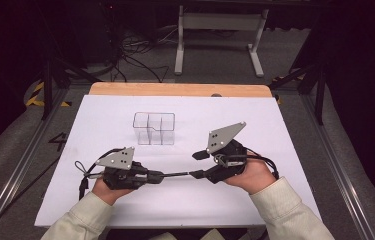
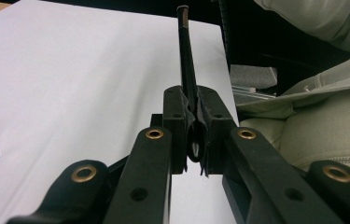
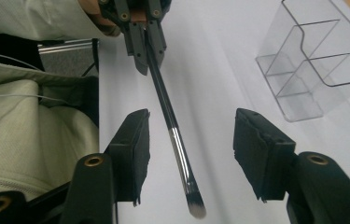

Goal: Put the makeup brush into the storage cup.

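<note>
L: my left gripper (image 1: pixel 161 175) clamps the makeup brush (image 3: pixel 175 135) by its handle, level above the white sheet (image 1: pixel 100 125) | R: my right gripper (image 3: pixel 189 154) half-wide, jaws straddling the ferrule without contact, apparently positioned for a regrip | clear divided organizer (image 1: pixel 154 128) stands beyond, probable destination.

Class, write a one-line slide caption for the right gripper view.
Open right gripper flanks a makeup brush clamped by the left gripper, beside a clear divided organizer.

Glossy black brush (image 3: pixel 165 100) with metal ferrule; clear plastic organizer (image 3: pixel 312 60).
</note>
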### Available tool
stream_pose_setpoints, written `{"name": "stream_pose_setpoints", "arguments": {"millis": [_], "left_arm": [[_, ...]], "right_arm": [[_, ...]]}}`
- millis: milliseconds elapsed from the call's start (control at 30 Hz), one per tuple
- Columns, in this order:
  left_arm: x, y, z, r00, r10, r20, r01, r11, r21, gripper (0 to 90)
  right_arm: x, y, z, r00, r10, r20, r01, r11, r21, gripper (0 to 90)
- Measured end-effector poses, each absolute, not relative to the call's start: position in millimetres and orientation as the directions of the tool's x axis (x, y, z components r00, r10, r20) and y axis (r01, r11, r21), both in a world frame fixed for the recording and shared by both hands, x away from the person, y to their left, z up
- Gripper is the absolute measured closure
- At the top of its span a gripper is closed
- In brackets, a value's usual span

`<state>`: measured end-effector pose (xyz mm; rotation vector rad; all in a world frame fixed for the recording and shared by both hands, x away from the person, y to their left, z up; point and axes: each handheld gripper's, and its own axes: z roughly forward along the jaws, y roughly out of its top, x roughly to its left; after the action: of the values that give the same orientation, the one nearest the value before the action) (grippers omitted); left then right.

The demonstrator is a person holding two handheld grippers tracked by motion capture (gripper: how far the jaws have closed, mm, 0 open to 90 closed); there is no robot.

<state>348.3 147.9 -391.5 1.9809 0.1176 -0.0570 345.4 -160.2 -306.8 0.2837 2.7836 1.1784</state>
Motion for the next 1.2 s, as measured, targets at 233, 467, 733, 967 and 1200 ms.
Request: {"name": "stream_pose_setpoints", "arguments": {"millis": [233, 467, 733, 967, 1200], "left_arm": [[349, 152, -392, 0.993, 0.063, -0.097, 0.114, -0.376, 0.920, 83.1], [349, 152, -393, 0.993, 0.063, -0.097, 0.113, -0.374, 0.920, 83.1], [348, 153, -392, 0.994, 0.059, -0.090, 0.105, -0.368, 0.924, 83.1], [348, 153, -393, 0.994, 0.059, -0.091, 0.107, -0.365, 0.925, 83.1], [350, 153, -395, 0.994, 0.041, -0.104, 0.112, -0.361, 0.926, 83.1]], "right_arm": [[345, -175, -319, -0.968, 0.251, -0.016, 0.149, 0.624, 0.767, 47.3], [343, -184, -326, -0.961, 0.278, -0.017, 0.154, 0.582, 0.799, 47.9], [341, -190, -340, -0.961, 0.275, 0.012, 0.160, 0.524, 0.837, 51.8], [342, -188, -348, -0.966, 0.258, 0.024, 0.162, 0.531, 0.831, 59.2], [340, -184, -350, -0.972, 0.236, 0.010, 0.139, 0.535, 0.833, 65.2]]}}
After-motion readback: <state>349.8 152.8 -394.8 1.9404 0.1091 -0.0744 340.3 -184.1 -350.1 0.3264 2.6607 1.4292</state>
